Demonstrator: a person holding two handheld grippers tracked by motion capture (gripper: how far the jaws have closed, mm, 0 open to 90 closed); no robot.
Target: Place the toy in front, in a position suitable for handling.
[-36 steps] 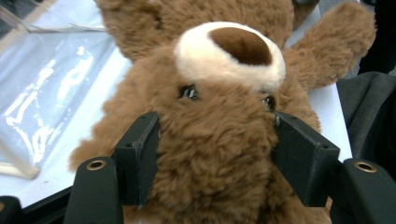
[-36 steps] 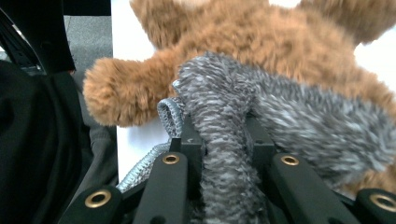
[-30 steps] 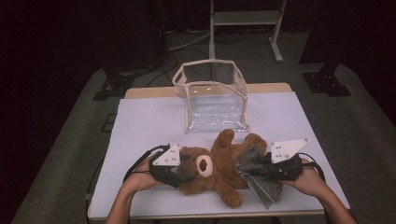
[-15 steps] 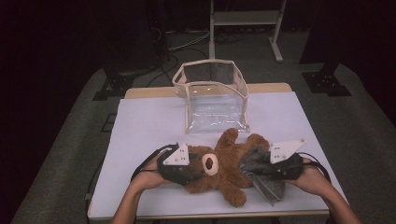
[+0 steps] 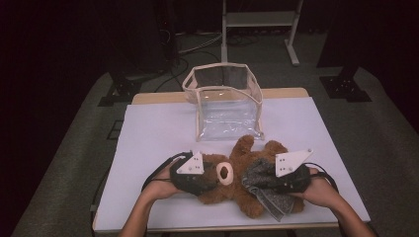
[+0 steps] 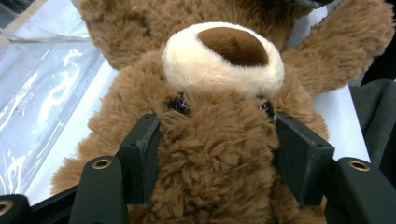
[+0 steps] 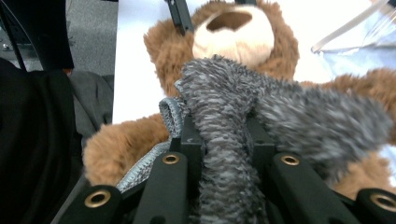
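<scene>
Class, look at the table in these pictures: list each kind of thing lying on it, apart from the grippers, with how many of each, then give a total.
Brown teddy bear: 1
Grey knitted cloth: 1
Clear plastic bag with cream trim: 1
Total: 3

The white table (image 5: 148,133) lies bare along its left strip and its right strip, so a hand can pass there on either side. The near middle is taken up by the teddy bear (image 5: 232,177), which lies flat between the 2 grippers, with the grey knitted cloth (image 5: 264,185) draped over its body. Just beyond the bear's raised arm stands the clear plastic bag (image 5: 225,106), upright and open at the top; it blocks the middle of the far half. The gap between bear and bag is narrow.
</scene>
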